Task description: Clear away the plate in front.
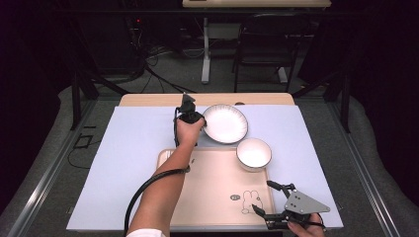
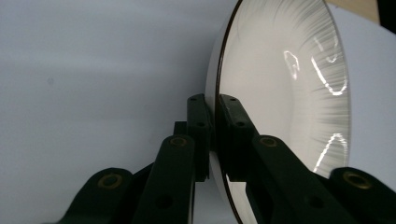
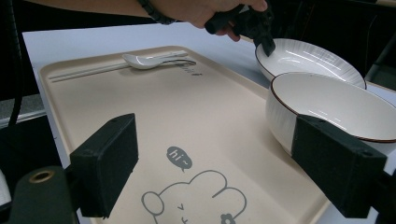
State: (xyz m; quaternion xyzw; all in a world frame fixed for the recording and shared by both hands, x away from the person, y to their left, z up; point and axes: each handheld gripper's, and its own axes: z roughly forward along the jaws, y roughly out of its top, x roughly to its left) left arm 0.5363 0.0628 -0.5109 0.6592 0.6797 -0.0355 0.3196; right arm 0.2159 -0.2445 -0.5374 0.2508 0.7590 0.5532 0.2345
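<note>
Already the left gripper is clamping its jaws together on the near-left rim of the shallow white ceramic plate with a dark edge and fine radial lines; in the left gripper view the two black jaws are pinching that rim from both sides. The plate is lying on the pale lilac mat covering the worktop, just beyond the far edge of the beige rectangular plastic tray printed with a cartoon rabbit, so it is not on the tray yet. The deep white ceramic bowl with a brown rim is sitting at the tray's far right corner, and a white ceramic spoon with pale chopsticks is resting along the tray's left edge. The right gripper is waiting at the near right of the tray with its jaws wide apart, holding nothing. Judging by this, the table setting is partly laid: the grasp on the plate is made, while lifting it and setting it down on the tray's free middle appear to be left.
</note>
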